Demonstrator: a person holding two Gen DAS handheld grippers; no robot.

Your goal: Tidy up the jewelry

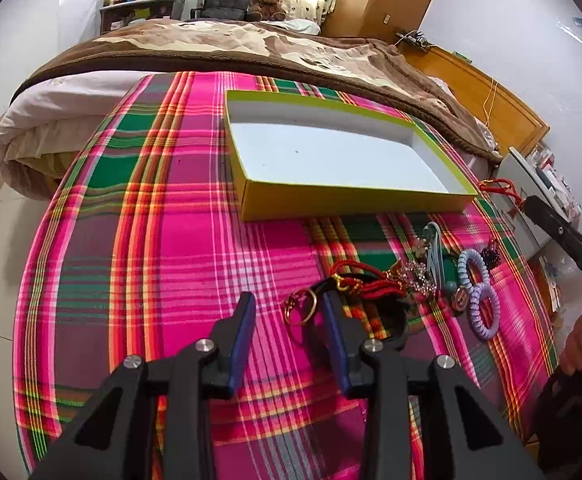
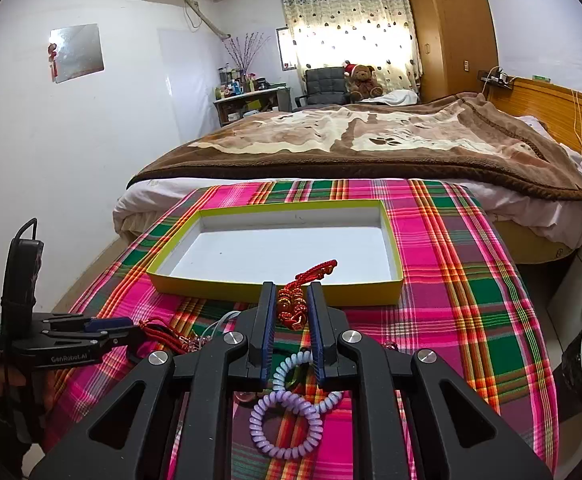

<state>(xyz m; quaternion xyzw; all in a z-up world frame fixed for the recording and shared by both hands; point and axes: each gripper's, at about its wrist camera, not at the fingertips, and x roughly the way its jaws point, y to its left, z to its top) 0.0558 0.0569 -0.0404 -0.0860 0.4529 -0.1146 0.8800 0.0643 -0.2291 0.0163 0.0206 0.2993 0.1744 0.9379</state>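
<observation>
Right tongs [image 2: 289, 312] are clenched on a red knotted charm [image 2: 295, 304], held clear of the counter [image 2: 471, 280] — its tassel end points ahead toward the yellow-rimmed box [image 2: 393, 236], which lies directly in front, long axis running across the view, and holds nothing yet. This hand is judged nearer to a deposit. Left tongs [image 1: 289, 312] are released, jaws parted with nothing between the pads; a gold ring [image 1: 299, 307] lies just inside its right finger [image 1: 333, 320]. The remaining jewelry pile [image 1: 423, 276] — cords, coil hair ties [image 1: 483, 312] — sits to that gripper's right, on the plaid cloth.
</observation>
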